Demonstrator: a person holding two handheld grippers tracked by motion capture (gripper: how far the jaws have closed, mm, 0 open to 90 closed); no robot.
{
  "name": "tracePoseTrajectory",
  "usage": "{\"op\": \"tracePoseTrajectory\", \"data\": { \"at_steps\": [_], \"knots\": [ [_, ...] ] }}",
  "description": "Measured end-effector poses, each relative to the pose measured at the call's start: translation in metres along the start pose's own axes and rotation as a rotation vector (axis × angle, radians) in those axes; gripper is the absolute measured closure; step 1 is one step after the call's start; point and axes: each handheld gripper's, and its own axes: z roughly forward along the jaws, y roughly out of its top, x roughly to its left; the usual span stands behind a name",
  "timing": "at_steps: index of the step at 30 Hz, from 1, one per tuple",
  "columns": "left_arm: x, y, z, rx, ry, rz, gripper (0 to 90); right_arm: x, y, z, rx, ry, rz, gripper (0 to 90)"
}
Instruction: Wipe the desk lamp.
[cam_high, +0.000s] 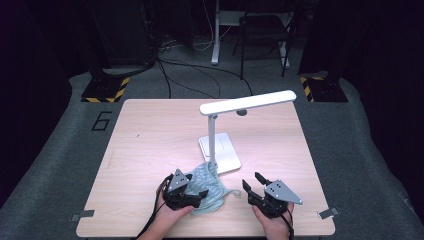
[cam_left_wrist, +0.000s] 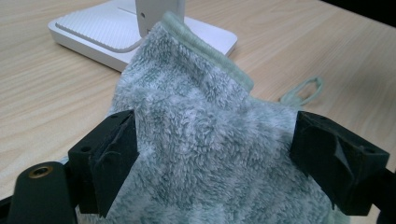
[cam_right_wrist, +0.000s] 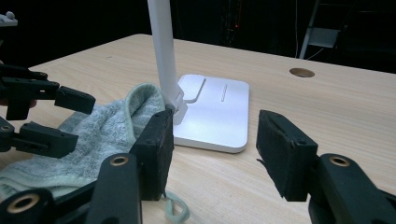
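**Two claws, one towel, one lamp on a wooden desk**

One pale green terry towel (cam_high: 207, 187) lies crumpled at the lower centre of the high view, on a light wooden desk (cam_high: 150, 145), its far edge resting against the base of the single white desk lamp (cam_high: 220, 150). One thin hanging loop (cam_high: 234, 194) trails from the towel's right side onto the bare wood. Two hands enter from the bottom edge, each carrying one black claw. The left claw (cam_high: 196, 194), lower centre-left, sits over the towel; in the left gripper view its two jaws stand wide with the fleecy towel (cam_left_wrist: 205, 140) bulging between them, and whether the pads press on the cloth cannot be told. The right claw (cam_high: 252, 182), lower centre-right, hovers just beside the towel with its two jaws parted and nothing between them. In the right gripper view the lamp's base (cam_right_wrist: 215, 116) fills the middle, the towel (cam_right_wrist: 107, 135) lies at left, and the left claw (cam_right_wrist: 70, 119) shows at the far left.
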Motion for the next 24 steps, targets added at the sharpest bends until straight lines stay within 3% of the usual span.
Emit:
{"op": "tracePoseTrajectory", "data": {
  "at_steps": [3,4,5,6,7,10,11,16,24],
  "knots": [
    [0.001,-0.001,0.002,0.026,0.002,0.011,14.7,0.000,0.000,0.000,0.000,-0.004,0.004,46.1],
    [-0.001,-0.002,0.004,0.018,0.001,-0.021,14.6,0.000,0.000,0.000,-0.001,-0.003,0.004,46.1],
    [0.002,-0.002,0.004,0.040,0.006,0.017,14.7,0.000,0.000,0.000,-0.003,-0.003,0.004,46.1],
    [0.001,-0.003,0.005,0.042,-0.003,-0.008,14.6,0.000,0.000,0.000,-0.002,-0.002,0.005,46.1],
    [0.002,-0.004,0.006,0.056,0.009,0.020,14.6,0.000,0.000,0.000,-0.007,-0.002,0.009,46.1],
    [0.000,-0.007,0.010,0.068,0.012,0.006,14.6,-0.001,0.000,0.000,-0.009,-0.004,0.009,46.1],
    [0.001,-0.006,0.010,0.077,0.014,0.025,14.6,-0.001,0.000,0.000,-0.009,-0.005,0.008,46.2],
    [0.001,-0.006,0.011,0.089,0.006,0.027,14.7,-0.002,0.000,-0.001,-0.006,-0.009,0.014,46.1],
    [-0.002,-0.006,0.014,0.143,0.037,0.049,16.2,-0.002,0.000,-0.002,-0.016,-0.010,0.017,46.1]
  ]
}}
